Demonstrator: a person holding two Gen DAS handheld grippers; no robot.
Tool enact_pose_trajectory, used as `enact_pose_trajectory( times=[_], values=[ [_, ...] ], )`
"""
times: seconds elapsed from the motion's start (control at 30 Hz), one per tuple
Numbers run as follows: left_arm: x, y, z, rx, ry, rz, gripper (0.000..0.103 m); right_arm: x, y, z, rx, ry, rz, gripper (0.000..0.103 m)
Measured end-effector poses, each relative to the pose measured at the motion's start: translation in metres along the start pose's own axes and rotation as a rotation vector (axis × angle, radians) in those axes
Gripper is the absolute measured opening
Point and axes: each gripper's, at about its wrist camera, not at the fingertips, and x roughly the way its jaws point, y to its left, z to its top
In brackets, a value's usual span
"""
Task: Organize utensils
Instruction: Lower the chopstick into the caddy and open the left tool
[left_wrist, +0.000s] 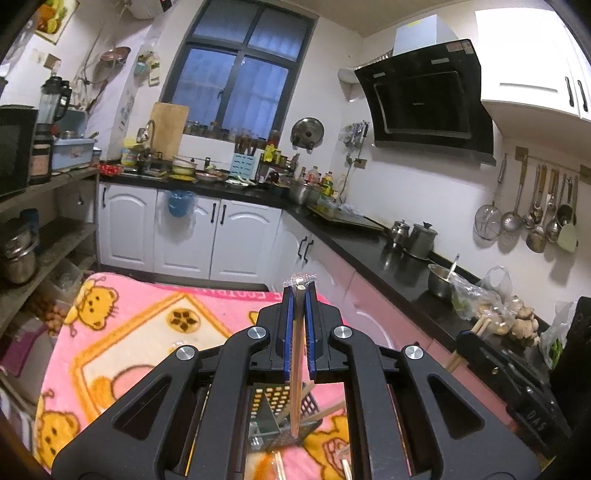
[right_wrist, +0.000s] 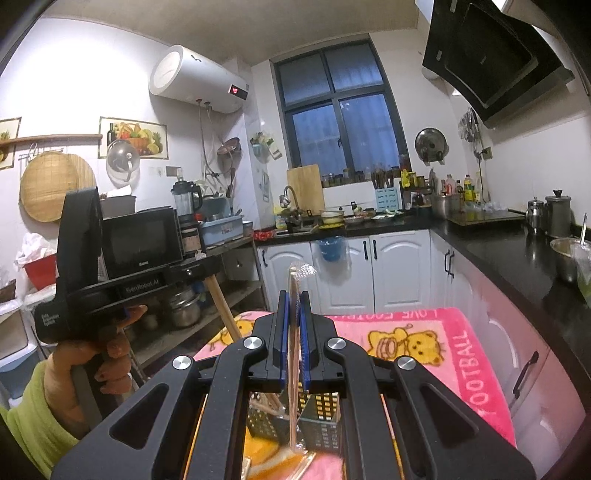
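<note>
Left gripper (left_wrist: 298, 295) clamps a wrapped chopstick (left_wrist: 296, 369); right gripper (right_wrist: 294, 295) clamps wrapped chopsticks (right_wrist: 293, 369), both above a mesh holder (right_wrist: 321, 424). Blanket (right_wrist: 469, 354) reads "FOOTBALL". The left gripper's side reads "GenRobot.AI".

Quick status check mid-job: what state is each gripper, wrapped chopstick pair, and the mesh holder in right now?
Left gripper: shut on a plastic-wrapped wooden chopstick pair, hanging down.
Right gripper: shut on a second clear-wrapped chopstick pair, hanging down.
Black perforated metal utensil holder: upright on the pink cartoon blanket, chopsticks already inside.
</note>
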Motion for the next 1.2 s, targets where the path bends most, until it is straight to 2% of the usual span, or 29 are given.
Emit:
enact_pose_trajectory(
  times=[0.57,0.87,1.2],
  values=[
    [0.028,0.008,0.011,0.018,-0.009,0.055,0.003,0.037,-0.01,0.028,0.0,-0.023,-0.018,0.006],
    [0.055,0.023,-0.009,0.012,0.028,0.083,0.003,0.067,-0.021,0.017,0.025,-0.003,-0.04,0.006],
    [0.079,0.031,-0.039,0.009,0.08,0.087,0.003,0.095,-0.026,-0.013,0.064,0.063,-0.04,0.006]
  ],
)
